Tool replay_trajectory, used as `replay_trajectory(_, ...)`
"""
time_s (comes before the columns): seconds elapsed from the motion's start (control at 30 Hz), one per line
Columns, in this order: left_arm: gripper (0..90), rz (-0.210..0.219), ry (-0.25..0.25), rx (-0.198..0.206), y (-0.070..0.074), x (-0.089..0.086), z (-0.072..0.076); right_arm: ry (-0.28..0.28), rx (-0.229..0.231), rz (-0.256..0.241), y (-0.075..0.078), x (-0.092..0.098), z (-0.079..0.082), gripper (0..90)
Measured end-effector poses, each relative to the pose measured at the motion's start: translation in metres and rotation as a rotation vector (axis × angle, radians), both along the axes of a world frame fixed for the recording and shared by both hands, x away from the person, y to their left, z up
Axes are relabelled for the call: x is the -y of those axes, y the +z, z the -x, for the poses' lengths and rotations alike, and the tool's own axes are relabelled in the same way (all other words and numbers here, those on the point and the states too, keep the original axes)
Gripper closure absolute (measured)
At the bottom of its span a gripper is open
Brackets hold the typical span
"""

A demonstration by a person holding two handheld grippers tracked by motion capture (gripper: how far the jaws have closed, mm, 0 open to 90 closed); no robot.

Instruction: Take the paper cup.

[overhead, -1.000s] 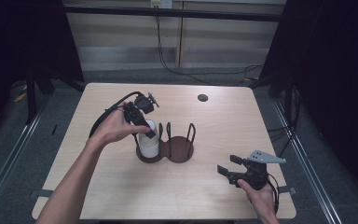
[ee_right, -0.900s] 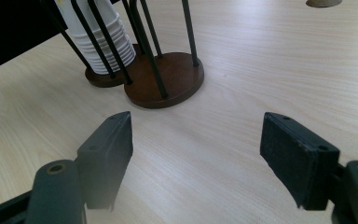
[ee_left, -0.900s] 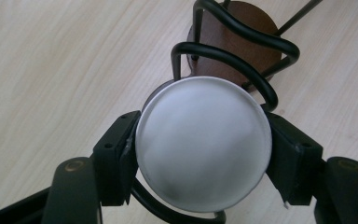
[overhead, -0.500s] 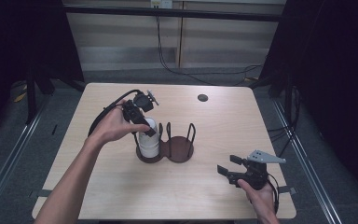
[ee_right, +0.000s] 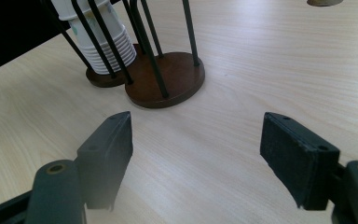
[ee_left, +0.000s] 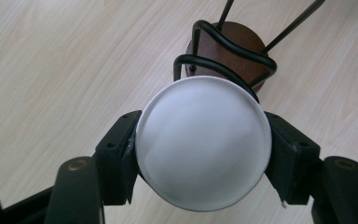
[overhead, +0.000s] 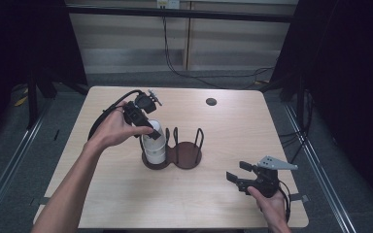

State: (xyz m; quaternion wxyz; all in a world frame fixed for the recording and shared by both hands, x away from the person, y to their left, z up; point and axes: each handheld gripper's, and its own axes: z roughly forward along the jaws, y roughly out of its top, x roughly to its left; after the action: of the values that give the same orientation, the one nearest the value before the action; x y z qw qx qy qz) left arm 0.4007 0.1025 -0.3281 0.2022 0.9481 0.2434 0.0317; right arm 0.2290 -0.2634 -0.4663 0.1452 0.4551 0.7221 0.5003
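A two-ring black wire cup holder (overhead: 188, 156) on brown round bases stands mid-table. Its left ring holds a stack of upside-down white paper cups (overhead: 154, 145). My left gripper (overhead: 147, 127) comes from the upper left and is shut on the top cup of the stack. In the left gripper view, both jaws press the sides of that cup (ee_left: 200, 140), with the holder's empty base (ee_left: 235, 42) beyond it. My right gripper (overhead: 239, 177) stands open near the table's front right, holding nothing. In the right gripper view, it (ee_right: 196, 149) faces the holder (ee_right: 165, 77) and the cups (ee_right: 100, 42).
A small dark round grommet (overhead: 211, 101) sits in the light wooden table (overhead: 252, 131) near its far edge. The left gripper's black cable (overhead: 108, 114) loops over the table's left part. Dark floor and black frames surround the table.
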Motion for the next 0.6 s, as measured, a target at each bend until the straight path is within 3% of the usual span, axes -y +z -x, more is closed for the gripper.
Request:
replay_trajectory(0.27, 36.1, 0.032, 0.01, 0.016, 0.005, -0.004, 0.001, -0.004, -0.003, 0.001, 0.0, 0.0, 0.0, 24.5)
replay_trajectory(0.6, 36.4, 0.12, 0.032, 0.03, 0.01, -0.018, 0.003, -0.01, 0.007, 0.011, 0.0, -0.001, 0.001, 18.7)
